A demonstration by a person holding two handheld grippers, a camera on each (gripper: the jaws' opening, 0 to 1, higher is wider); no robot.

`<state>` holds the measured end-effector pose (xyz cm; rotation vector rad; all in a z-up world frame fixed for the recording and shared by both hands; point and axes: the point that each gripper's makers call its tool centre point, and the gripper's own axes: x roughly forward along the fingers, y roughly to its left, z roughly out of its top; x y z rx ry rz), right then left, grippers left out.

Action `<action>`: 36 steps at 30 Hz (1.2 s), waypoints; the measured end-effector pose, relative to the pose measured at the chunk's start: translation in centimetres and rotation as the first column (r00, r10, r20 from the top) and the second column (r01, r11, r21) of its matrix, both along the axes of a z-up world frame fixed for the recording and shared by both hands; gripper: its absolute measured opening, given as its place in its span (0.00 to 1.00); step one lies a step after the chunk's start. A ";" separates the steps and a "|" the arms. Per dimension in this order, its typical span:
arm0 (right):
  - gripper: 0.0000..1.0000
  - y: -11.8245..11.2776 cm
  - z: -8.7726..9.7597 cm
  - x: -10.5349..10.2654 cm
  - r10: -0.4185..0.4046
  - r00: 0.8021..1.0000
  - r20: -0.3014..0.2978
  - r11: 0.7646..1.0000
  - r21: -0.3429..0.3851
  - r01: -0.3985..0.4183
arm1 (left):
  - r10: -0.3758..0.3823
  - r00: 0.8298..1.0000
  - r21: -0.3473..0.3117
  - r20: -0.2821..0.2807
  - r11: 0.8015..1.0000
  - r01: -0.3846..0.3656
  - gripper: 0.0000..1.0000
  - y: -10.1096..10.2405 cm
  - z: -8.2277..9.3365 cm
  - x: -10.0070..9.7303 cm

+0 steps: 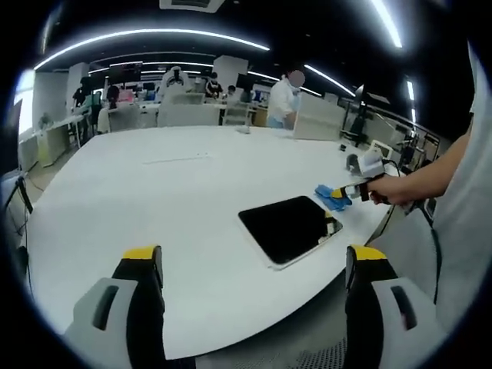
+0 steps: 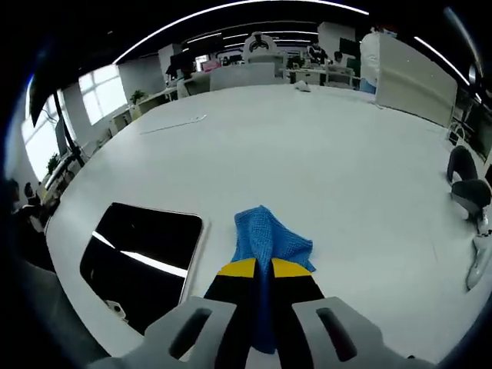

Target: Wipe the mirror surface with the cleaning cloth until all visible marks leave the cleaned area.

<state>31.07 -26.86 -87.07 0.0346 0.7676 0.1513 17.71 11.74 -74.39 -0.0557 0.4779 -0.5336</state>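
- The right gripper [image 2: 256,269] has its yellow-tipped jaws pressed together on a blue cloth [image 2: 265,234], which fans out ahead of the tips and lies on the white table [image 2: 323,154].
- In the left gripper view, that same right gripper [image 1: 344,191] comes in from the right, held in a person's hand [image 1: 393,188], with the cloth [image 1: 330,197] bunched at its tips just beyond the far corner of the mirror [image 1: 288,227].
- The mirror is a dark rectangle with a pale frame, lying flat near the table's near edge; in the right gripper view the mirror [image 2: 142,261] sits just to the left of the cloth, apart from it, and reflects a bright ceiling strip.
- The left gripper [image 1: 254,265] is spread wide, nothing between its jaws, hanging above the table edge on the near side of the mirror.
- People and desks [image 1: 184,96] stand well behind the table.
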 end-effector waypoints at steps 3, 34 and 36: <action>0.00 0.2 0.3 0.3 0.011 1.000 0.007 1.000 0.004 -0.011 | -0.008 1.000 -0.007 -0.004 1.000 0.008 0.99 -0.1 0.0 -0.1; 0.00 6.6 0.6 2.2 0.031 0.998 -0.054 0.989 0.147 -0.023 | -0.047 0.998 -0.028 -0.040 0.999 0.046 0.99 -0.3 -0.5 -0.5; 0.00 6.8 0.0 2.3 0.039 0.997 -0.065 0.989 0.145 -0.029 | -0.056 0.998 -0.031 -0.043 0.998 0.054 0.99 -0.4 -0.5 -0.6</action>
